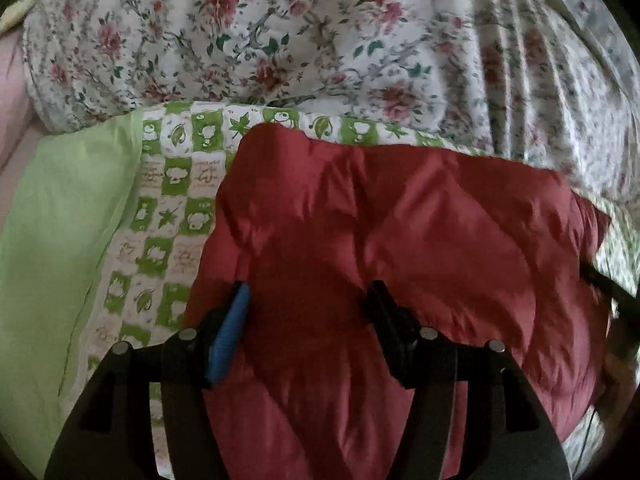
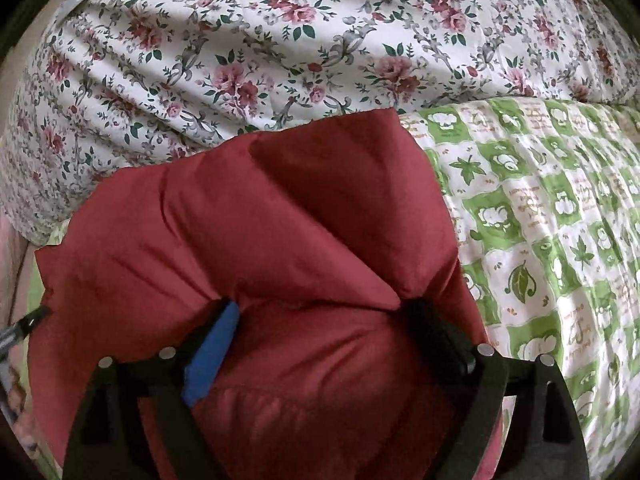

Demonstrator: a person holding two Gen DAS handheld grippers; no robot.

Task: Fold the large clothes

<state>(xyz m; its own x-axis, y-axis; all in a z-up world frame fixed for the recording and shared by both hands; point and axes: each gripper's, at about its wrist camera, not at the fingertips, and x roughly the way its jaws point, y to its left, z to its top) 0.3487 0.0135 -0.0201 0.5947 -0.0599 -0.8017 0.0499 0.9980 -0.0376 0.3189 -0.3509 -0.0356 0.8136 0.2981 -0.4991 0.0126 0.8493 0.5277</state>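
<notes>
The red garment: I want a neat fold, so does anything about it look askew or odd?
The red garment lies in puffy, uneven folds on the green checked sheet, its far edge slanting rather than square. No tear or stain shows.

I see the red padded jacket lying puffy and folded over on the green-checked sheet.

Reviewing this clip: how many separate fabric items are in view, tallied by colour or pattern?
Red puffy padded garment: 1
White floral quilt with pink roses: 1
Green-and-white checked sheet with leaf prints: 1
Plain light-green cloth: 1
Total: 4
</notes>
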